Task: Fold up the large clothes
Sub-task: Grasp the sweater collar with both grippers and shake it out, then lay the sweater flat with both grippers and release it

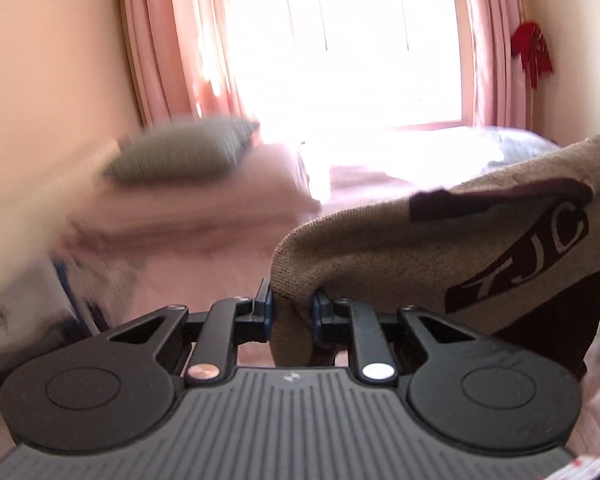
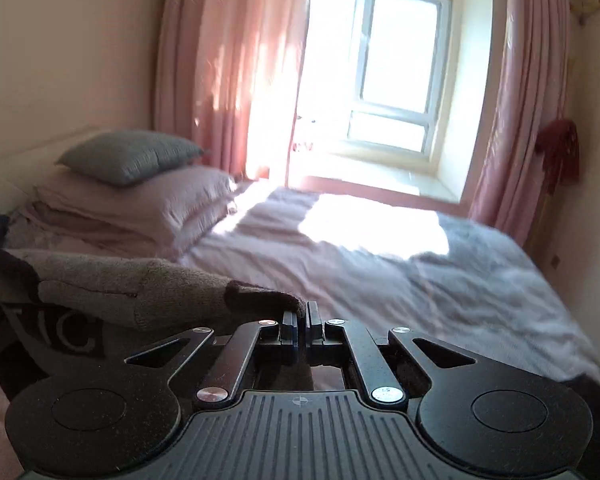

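sweater held up between my two tools, above the bed

my left tool (image 1: 292, 308) is clenched on a tan knit edge of the sweater (image 1: 440, 240); my right tool (image 2: 303, 314) pinches a dark cuff-like edge of the same sweater (image 2: 148, 292). it stretches between them, long axis running tool to tool, lifted on the near side of the bed (image 2: 380, 272), neither hand nearer. the left view shows the dark lettering; the right shows the bed's open spread beyond.

grey cushion (image 2: 130, 155) on pink pillows (image 2: 148, 200) (bed (image 2: 380, 264) by window (image 2: 396, 68))
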{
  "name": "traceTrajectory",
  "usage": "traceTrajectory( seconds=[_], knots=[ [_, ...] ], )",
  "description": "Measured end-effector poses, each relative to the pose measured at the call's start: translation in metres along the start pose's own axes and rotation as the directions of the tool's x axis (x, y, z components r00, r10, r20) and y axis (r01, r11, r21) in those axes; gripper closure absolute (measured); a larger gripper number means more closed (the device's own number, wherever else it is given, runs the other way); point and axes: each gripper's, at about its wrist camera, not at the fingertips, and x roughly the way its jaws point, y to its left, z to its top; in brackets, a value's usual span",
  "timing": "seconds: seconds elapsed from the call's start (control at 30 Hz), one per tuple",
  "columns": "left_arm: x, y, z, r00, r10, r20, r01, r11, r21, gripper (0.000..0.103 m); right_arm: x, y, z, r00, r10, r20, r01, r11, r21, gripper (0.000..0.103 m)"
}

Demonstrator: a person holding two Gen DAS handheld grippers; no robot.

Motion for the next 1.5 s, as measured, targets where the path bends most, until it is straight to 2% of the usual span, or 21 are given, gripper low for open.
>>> traceTrajectory(
  seconds=[0.07,0.17,0.4,0.5,0.63,0.73,0.77,0.83,0.9,0.97,1.0,1.03,1.07,1.1,1.13,1.2,1.27,1.3,1.4,1.47,1.5],
  knots=[
    [-0.036,0.000,0.024,0.995,0.042,0.086,-0.044,0.999,0.020,0.087,-0.035,-0.005,0.017,0.996,0.033,0.078,-0.032,0.999,-0.012,0.103],
    [-0.091,-0.002,0.046,0.982,0.084,0.170,-0.090,0.995,0.032,0.087,-0.089,-0.011,0.033,0.982,0.094,0.161,-0.087,0.995,-0.048,0.103],
    [-0.197,-0.027,0.057,0.960,0.152,0.235,-0.166,0.985,0.039,0.087,-0.186,-0.019,0.033,0.955,0.217,0.203,-0.196,0.973,-0.123,0.103],
    [-0.225,-0.038,0.073,0.945,0.174,0.277,-0.202,0.976,0.076,0.087,-0.211,-0.027,0.037,0.948,0.230,0.221,-0.208,0.971,-0.117,0.103],
    [-0.231,-0.040,0.109,0.936,0.151,0.317,-0.200,0.972,0.125,0.087,-0.218,-0.042,0.055,0.941,0.214,0.261,-0.196,0.976,-0.093,0.103],
    [-0.200,-0.045,0.134,0.946,0.103,0.308,-0.163,0.970,0.178,0.087,-0.193,-0.050,0.067,0.955,0.178,0.235,-0.168,0.984,-0.062,0.103],
    [-0.178,-0.045,0.140,0.956,0.074,0.283,-0.132,0.973,0.191,0.087,-0.177,-0.054,0.068,0.964,0.162,0.212,-0.155,0.987,-0.049,0.103],
    [-0.129,-0.044,0.147,0.973,0.035,0.227,-0.082,0.976,0.200,0.087,-0.139,-0.062,0.067,0.981,0.130,0.145,-0.129,0.992,-0.014,0.103],
    [-0.065,-0.044,0.146,0.991,-0.008,0.137,-0.020,0.978,0.206,0.087,-0.092,-0.064,0.065,0.994,0.094,0.063,-0.095,0.995,0.009,0.103],
    [0.005,-0.049,0.140,0.997,-0.066,0.046,0.056,0.980,0.193,0.084,-0.025,-0.067,0.054,0.998,0.028,-0.057,-0.026,0.999,0.035,0.103],
    [0.038,-0.055,0.137,0.996,-0.093,0.003,0.090,0.976,0.199,0.078,0.019,-0.070,0.045,0.981,-0.004,-0.192,0.011,0.999,0.037,0.103],
    [0.079,-0.063,0.130,0.995,-0.086,-0.049,0.094,0.976,0.195,0.073,0.059,-0.070,0.030,0.946,-0.072,-0.316,0.084,0.996,0.025,0.095],
    [0.117,-0.069,0.121,0.992,-0.084,-0.097,0.101,0.977,0.190,0.061,0.086,-0.068,0.018,0.909,-0.146,-0.391,0.158,0.987,-0.001,0.069],
    [0.143,-0.075,0.112,0.987,-0.094,-0.134,0.119,0.973,0.198,0.056,0.112,-0.075,0.000,0.861,-0.205,-0.466,0.213,0.976,-0.035,0.062],
    [0.169,-0.080,0.100,0.980,-0.090,-0.177,0.128,0.968,0.216,0.056,0.120,-0.074,-0.014,0.842,-0.209,-0.497,0.221,0.975,-0.035,0.061],
    [0.204,-0.077,0.062,0.961,-0.064,-0.270,0.128,0.966,0.225,0.058,0.113,-0.067,-0.038,0.843,-0.164,-0.512,0.209,0.977,0.031,0.061],
    [0.213,-0.056,0.029,0.938,-0.110,-0.329,0.171,0.972,0.163,0.058,0.101,-0.049,-0.075,0.840,-0.090,-0.536,0.175,0.978,0.110,0.061],
    [0.216,-0.043,0.012,0.921,-0.136,-0.364,0.193,0.973,0.126,0.058,0.095,-0.040,-0.090,0.830,-0.077,-0.553,0.175,0.976,0.128,0.061],
    [0.217,-0.019,-0.044,0.864,-0.186,-0.468,0.237,0.970,0.053,0.061,0.086,-0.014,-0.128,0.767,-0.072,-0.638,0.207,0.968,0.139,0.061],
    [0.214,-0.015,-0.067,0.830,-0.209,-0.517,0.260,0.965,0.026,0.062,0.083,-0.005,-0.147,0.746,-0.051,-0.664,0.224,0.958,0.178,0.061],
    [0.213,-0.014,-0.076,0.820,-0.218,-0.529,0.269,0.963,0.020,0.062,0.088,-0.003,-0.154,0.737,-0.026,-0.675,0.228,0.950,0.212,0.061]
  ],
)
